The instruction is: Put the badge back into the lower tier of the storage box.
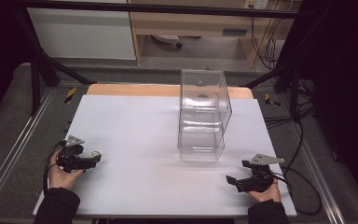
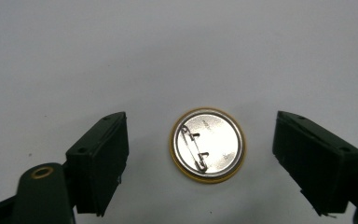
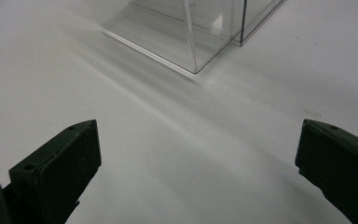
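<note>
Pin badge (image 2: 208,145), centre of the left gripper view: back is bright polished metal, glossy w/ faint brushed sheen; thin wire pin across it; rim a yellow-gold band, smooth.

Left gripper (image 2: 200,158): black matt plastic, moulded, slightly grainy; brass-looking eyelet at lower left of frame.

Right gripper (image 3: 198,163): same matt black plastic.

Table top (image 1: 135,140): white sheet, smooth, matt w/ soft sheen; wood edge strip at top centre of the high view.

Clear box (image 1: 203,114), centre-right in the high view: transparent hard plastic, glossy, sharp reflections.

Sleeves (image 1: 56,205), bottom corners: dark cloth, matt.
</note>
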The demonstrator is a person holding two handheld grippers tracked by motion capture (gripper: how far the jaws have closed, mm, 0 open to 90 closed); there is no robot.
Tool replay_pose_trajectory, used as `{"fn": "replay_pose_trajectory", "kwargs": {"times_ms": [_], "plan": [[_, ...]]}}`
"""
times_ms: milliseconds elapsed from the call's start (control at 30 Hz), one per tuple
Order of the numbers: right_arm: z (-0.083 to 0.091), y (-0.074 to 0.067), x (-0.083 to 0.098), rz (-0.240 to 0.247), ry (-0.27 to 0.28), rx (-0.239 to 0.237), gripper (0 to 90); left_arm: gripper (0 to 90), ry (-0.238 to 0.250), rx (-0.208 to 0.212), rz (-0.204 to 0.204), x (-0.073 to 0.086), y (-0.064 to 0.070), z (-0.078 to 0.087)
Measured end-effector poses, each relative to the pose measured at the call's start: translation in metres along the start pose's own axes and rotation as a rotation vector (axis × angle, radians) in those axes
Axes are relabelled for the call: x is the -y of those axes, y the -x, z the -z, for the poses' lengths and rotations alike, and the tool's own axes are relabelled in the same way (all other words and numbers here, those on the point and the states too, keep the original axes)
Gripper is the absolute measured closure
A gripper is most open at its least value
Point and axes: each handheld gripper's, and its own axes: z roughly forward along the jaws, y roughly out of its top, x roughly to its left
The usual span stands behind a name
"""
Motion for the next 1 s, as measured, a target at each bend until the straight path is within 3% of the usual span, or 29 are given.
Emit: {"fn": "replay_pose_trajectory", "kwargs": {"times_ms": [233, 600, 1000], "plan": [[0.0001, 0.0000, 0.0000, -0.003, -0.001, -0.002, 0.7, 30.2, -0.021, 0.001, -0.005, -0.0006, 0.0008, -0.0045], [0.0001, 0.0001, -0.0001, -0.003, -0.001, -0.003, 0.7, 36.9, -0.037, -0.017, -0.026, -0.0001, 0.0027, -0.0065], [-0.0001, 0.0003, -0.0002, -0.004, -0.003, -0.004, 0.7, 45.7, -0.040, -0.007, -0.035, -0.0007, 0.0060, -0.0055]]}}
